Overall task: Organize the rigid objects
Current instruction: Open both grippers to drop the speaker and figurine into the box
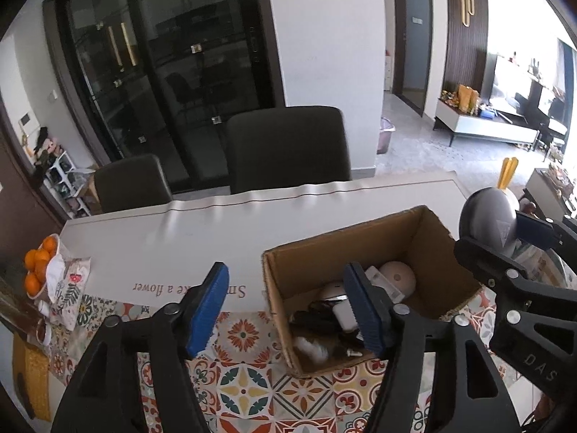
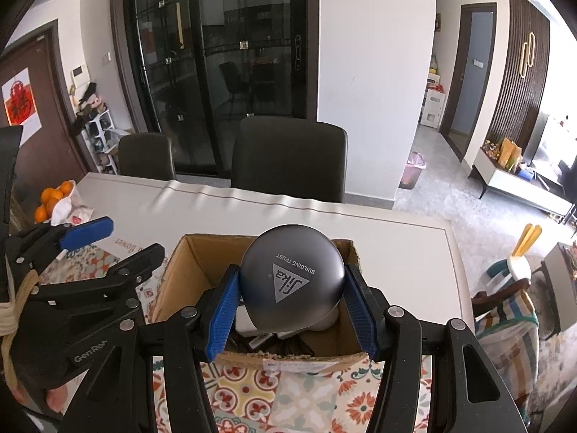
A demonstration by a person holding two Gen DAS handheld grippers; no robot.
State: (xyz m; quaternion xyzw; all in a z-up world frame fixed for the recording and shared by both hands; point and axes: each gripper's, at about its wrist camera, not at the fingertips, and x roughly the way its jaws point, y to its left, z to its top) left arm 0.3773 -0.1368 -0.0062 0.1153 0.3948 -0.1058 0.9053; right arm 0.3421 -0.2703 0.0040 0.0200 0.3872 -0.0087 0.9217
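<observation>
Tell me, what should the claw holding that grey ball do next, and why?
Probably lower it a little, then let go. The right claw grips the round grey metallic ball with the triangle logo above the open brown cardboard box, which already holds other items. The left claw is open and holds nothing.

A white table (image 2: 396,231) is covered at its near end by a patterned tile-print cloth (image 2: 306,389), and two dark chairs (image 2: 288,158) are set along its far side. Behind them, dark glass sliding doors (image 2: 216,72) are flanked by a white wall (image 2: 375,72). At the right, a pale tiled floor (image 2: 440,187) is brightly lit by daylight.
</observation>
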